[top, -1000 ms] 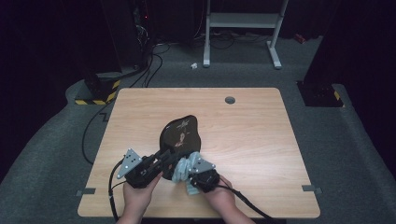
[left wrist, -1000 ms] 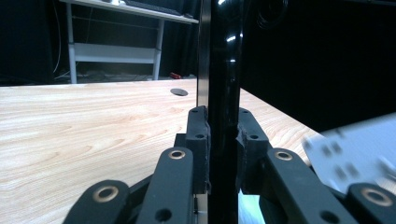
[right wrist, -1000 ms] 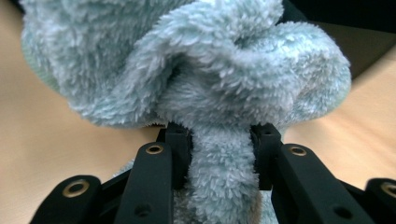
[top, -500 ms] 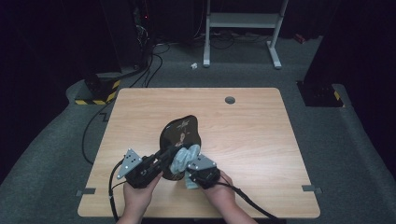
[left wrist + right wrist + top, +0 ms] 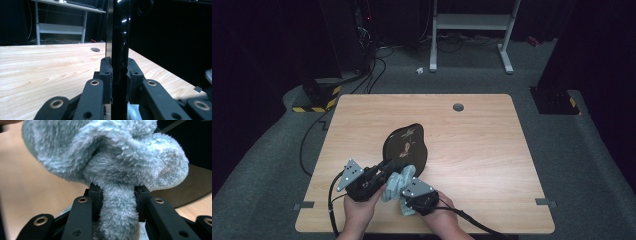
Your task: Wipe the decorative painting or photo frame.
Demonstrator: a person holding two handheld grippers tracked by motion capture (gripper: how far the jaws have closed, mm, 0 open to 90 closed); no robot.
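My left fingers (image 5: 117, 82) pinch the black plate's (image 5: 404, 145) edge to steady it, while my right fingers (image 5: 117, 202) clamp a fluffy blue cloth (image 5: 112, 157), looks like for wiping.

The pale wooden table (image 5: 472, 150) is evenly lit from above, while the surrounding room falls to near black. The glossy black oval plate (image 5: 120, 30) carries bright specular streaks in the left gripper view. The fluffy light-blue cloth (image 5: 112, 162) is sharp; the table behind it is blurred. Shadows are soft and short.
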